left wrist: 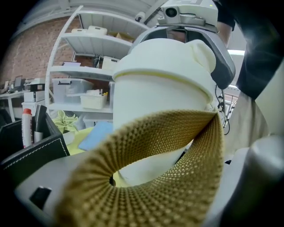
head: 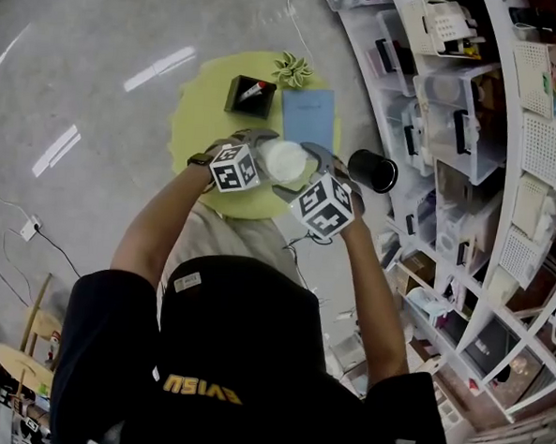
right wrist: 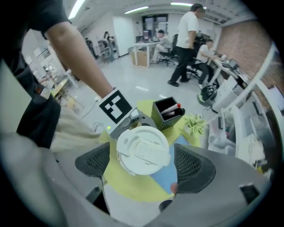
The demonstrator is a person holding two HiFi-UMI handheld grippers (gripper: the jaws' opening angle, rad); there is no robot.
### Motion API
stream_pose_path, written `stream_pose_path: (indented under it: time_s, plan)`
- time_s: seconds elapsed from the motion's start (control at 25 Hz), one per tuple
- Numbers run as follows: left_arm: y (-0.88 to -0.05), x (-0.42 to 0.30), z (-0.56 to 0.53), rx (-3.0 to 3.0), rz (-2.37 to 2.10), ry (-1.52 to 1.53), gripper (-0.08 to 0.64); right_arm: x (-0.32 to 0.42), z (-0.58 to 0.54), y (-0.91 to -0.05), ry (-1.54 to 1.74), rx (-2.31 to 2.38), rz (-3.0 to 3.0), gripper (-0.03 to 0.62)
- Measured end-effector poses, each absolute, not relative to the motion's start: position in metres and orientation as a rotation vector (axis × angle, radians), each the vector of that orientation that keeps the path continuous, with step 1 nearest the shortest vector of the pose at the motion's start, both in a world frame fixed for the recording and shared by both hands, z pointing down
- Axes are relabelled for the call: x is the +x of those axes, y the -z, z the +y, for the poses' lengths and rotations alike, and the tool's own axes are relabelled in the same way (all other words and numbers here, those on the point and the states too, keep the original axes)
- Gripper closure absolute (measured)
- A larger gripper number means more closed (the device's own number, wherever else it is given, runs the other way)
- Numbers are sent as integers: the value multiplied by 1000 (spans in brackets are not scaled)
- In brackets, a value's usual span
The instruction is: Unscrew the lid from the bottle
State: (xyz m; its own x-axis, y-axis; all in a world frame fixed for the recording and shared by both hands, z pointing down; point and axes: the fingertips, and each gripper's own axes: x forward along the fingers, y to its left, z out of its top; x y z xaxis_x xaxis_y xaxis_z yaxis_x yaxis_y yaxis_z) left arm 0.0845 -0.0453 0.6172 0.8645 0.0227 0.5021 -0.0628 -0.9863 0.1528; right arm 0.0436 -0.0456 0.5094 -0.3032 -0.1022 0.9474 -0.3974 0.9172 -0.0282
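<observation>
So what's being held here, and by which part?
The left gripper grips the bottle by its body; the right gripper straddles the lid, jaws open, not touching.

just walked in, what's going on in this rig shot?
A person works a handheld claw in each hand over a round yellow surface. The left claw is closed on a white plastic bottle, holding it up, with a tan woven strap looping across it. The right claw points down over the white round lid, pads apart on either side and not touching it. The lid is on the bottle, not yet unscrewed.
</observation>
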Motion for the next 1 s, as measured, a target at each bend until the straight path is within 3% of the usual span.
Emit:
stream_pose_path:
  time_s: [0.36, 0.48, 1.0]
  plan:
    - [-619, 84, -44, 2867, -27, -776, 156, 56, -52, -511, -923, 1084, -1814, 167]
    - [-618, 84, -44, 2864, -26, -778, 156, 56, -54, -517, -905, 1075, -1777, 206]
    - [-618, 84, -44, 2865, -14, -777, 156, 53, -51, -519, -768, 846, -1792, 219]
